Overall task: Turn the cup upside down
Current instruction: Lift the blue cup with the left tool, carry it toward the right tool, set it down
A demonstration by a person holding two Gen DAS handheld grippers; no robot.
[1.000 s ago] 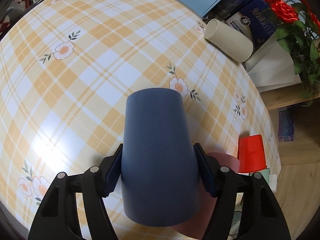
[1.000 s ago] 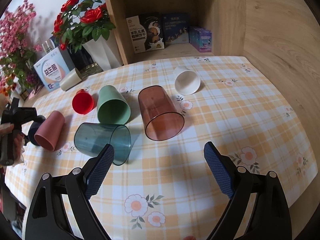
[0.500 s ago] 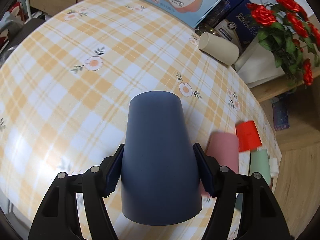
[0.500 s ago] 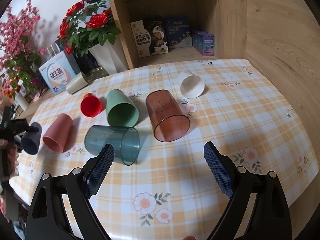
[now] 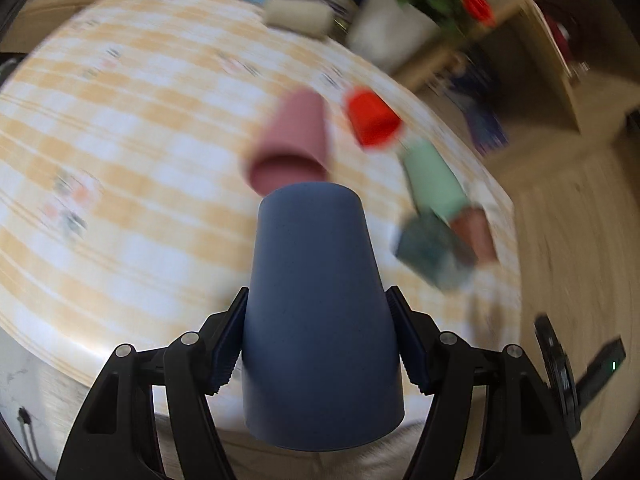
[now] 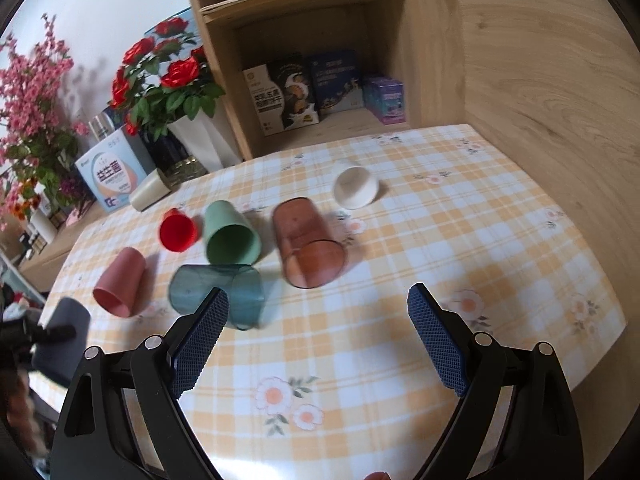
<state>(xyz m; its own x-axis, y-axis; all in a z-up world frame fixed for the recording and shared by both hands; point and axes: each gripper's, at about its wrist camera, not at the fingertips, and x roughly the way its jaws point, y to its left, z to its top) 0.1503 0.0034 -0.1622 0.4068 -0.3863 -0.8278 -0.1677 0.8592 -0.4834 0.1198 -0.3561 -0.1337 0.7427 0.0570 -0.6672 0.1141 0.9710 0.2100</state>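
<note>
My left gripper [image 5: 316, 336] is shut on a dark blue cup [image 5: 316, 304], its base pointing away from the camera and its mouth toward it. It is held in the air near the table's near-left corner, and shows at the far left of the right wrist view [image 6: 64, 340]. My right gripper [image 6: 316, 340] is open and empty above the front of the table. The left wrist view is motion-blurred.
On the checked tablecloth [image 6: 440, 240] lie a pink cup [image 6: 120, 282], red cup [image 6: 178, 230], green cup [image 6: 230, 234], teal clear cup [image 6: 216, 294], brown clear cup [image 6: 306, 242], white cup [image 6: 356, 186] and cream cup [image 6: 150, 196]. Flower vase [image 6: 200, 140] and shelf [image 6: 320, 80] stand behind.
My left gripper has swung with the blue cup, lifting and turning toward the row of cups. The right gripper has drawn back and tilted up a little, still open.
</note>
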